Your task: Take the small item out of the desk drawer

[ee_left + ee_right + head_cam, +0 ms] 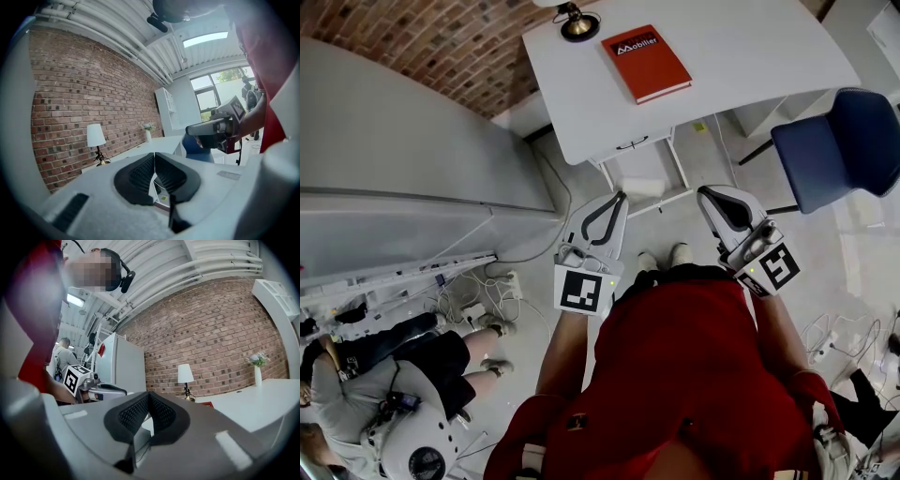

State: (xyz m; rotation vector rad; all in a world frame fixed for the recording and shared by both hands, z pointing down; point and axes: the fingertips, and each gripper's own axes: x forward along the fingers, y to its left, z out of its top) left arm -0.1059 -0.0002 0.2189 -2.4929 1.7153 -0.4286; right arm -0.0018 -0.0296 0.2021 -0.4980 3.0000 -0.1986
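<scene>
Fingers, left gripper (154,155): black ribbed pads pressed tip to tip, with nothing between them.
Fingers, right gripper (149,395): likewise closed on themselves and empty.
Small item: not in view. I judge it to be inside the drawer (653,146), whose front looks closed under the white desk (741,66).
Direction from fingers: the drawer front lies ahead of both grippers and well apart from either. It is slightly to the right of the left tips and to the left of the right tips.
Long axis: the dark handle (630,142) runs along the desk's front edge, crosswise to the way both grippers point.
Nearer hand: the left gripper, by my reading of the head view. It lines up almost straight with the handle, while the right one stands off toward the blue chair (844,150).
Next move, as a judgement: the jaws must part before they can take the handle. The pull would run back toward the person.
</scene>
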